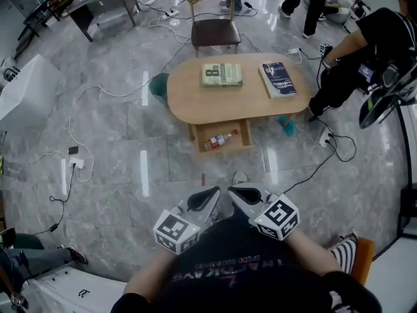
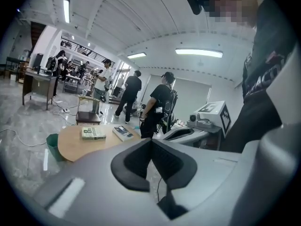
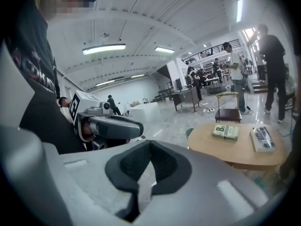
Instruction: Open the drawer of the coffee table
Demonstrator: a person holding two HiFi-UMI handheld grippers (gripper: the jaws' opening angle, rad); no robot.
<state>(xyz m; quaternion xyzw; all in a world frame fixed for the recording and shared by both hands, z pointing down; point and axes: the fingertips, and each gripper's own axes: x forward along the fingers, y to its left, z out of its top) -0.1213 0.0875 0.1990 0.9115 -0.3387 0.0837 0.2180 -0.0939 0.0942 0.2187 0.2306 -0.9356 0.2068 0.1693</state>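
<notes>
The oval wooden coffee table (image 1: 195, 103) stands mid-floor, well ahead of me. Its drawer (image 1: 246, 135) is pulled out at the near side, with a bottle (image 1: 220, 139) lying in it. A green book (image 1: 221, 74) and a blue book (image 1: 278, 79) lie on top. My left gripper (image 1: 215, 192) and right gripper (image 1: 233, 192) are held close to my chest, tips nearly meeting, far from the table. Both are shut and empty. The left gripper view shows its closed jaws (image 2: 151, 142) with the table (image 2: 80, 147) beyond; the right gripper view shows the same (image 3: 150, 145), table (image 3: 235, 149) at right.
A chair (image 1: 215, 28) stands behind the table and a green bin (image 1: 158, 87) at its left end. Cables and a power strip (image 1: 77, 163) lie on the marble floor. A person (image 1: 371, 51) crouches at the right. A desk (image 1: 98, 5) is far left.
</notes>
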